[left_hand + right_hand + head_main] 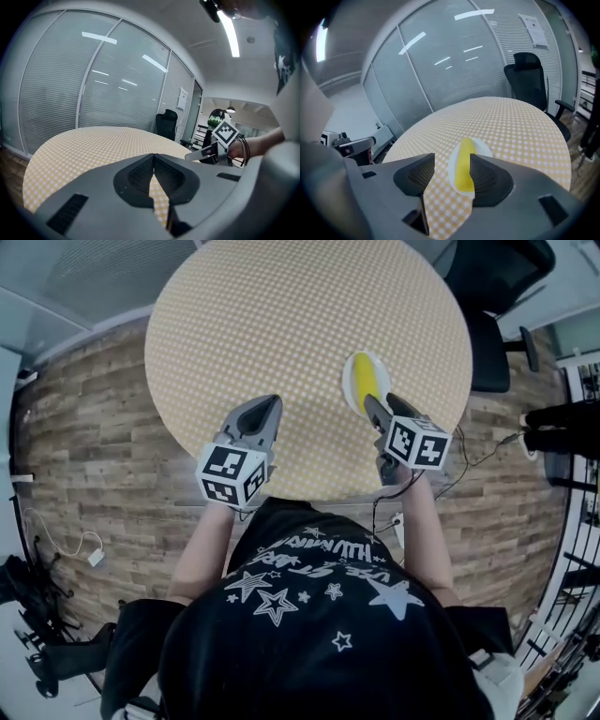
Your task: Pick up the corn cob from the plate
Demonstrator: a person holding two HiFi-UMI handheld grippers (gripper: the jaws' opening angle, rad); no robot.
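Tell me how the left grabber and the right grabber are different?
The left gripper has its jaws together; the right gripper has them apart. The left gripper points at bare table; the right gripper points at the corn cob on its plate. Both are grey and hold nothing.

Bench [281, 334] — yellow-and-white check. Corn cob [365, 385]: plain yellow. Plate [348, 381]: white. Left gripper [273, 402], right gripper [371, 402] — grey, black-and-white marker cubes. Floor [84, 446]: brown wood-plank. Shirt [309, 634]: black, white stars.
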